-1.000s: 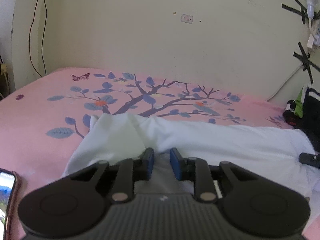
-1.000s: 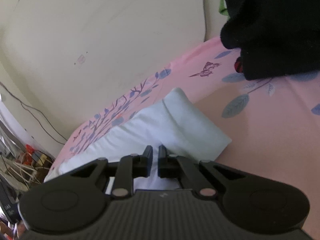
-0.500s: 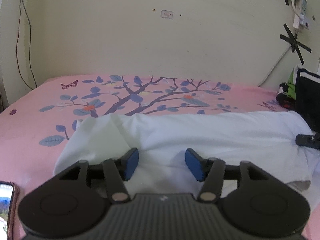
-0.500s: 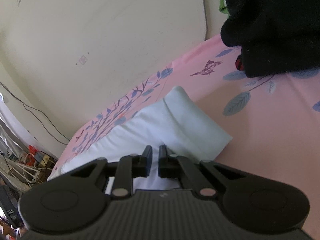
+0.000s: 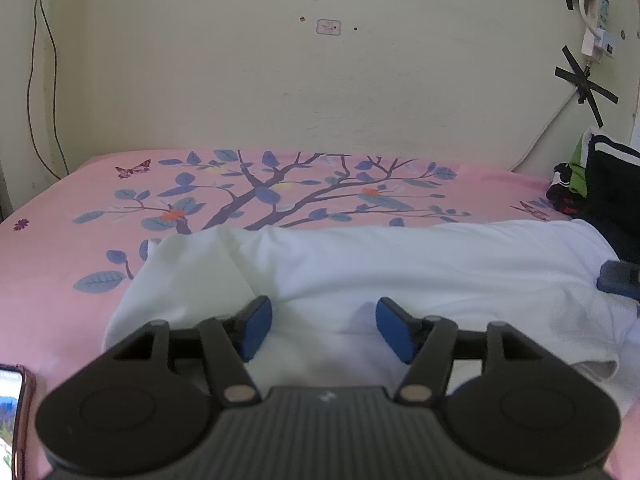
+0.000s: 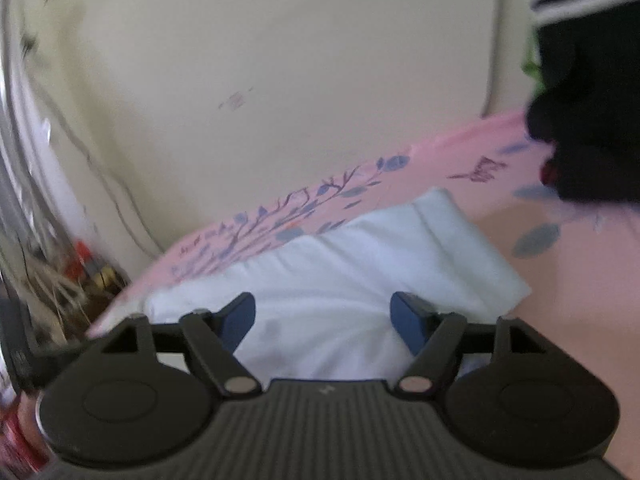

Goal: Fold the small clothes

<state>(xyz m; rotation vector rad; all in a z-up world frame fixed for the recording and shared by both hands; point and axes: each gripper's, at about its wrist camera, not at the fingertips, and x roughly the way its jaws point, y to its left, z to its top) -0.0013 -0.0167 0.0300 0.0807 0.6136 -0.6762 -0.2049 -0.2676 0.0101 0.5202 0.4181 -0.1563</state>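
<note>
A white garment [image 5: 380,264] lies folded lengthwise across the pink flowered bed sheet [image 5: 60,248]. My left gripper [image 5: 324,328] is open and empty just above its near edge, towards its left end. In the right wrist view the same white garment [image 6: 360,264] lies below my right gripper [image 6: 322,324], which is open and empty over its right end. The tip of the right gripper shows in the left wrist view [image 5: 618,276] at the garment's right side.
A pile of dark clothes [image 5: 600,184] sits at the bed's right edge, seen also in the right wrist view [image 6: 592,100]. A phone [image 5: 12,408] lies at the near left. A wall stands behind the bed, with cables on its left and right.
My left gripper opened first and let go of the garment; my right gripper has now opened too and released it. The garment lies flatter on the bed. The right view has swung and is blurred.
</note>
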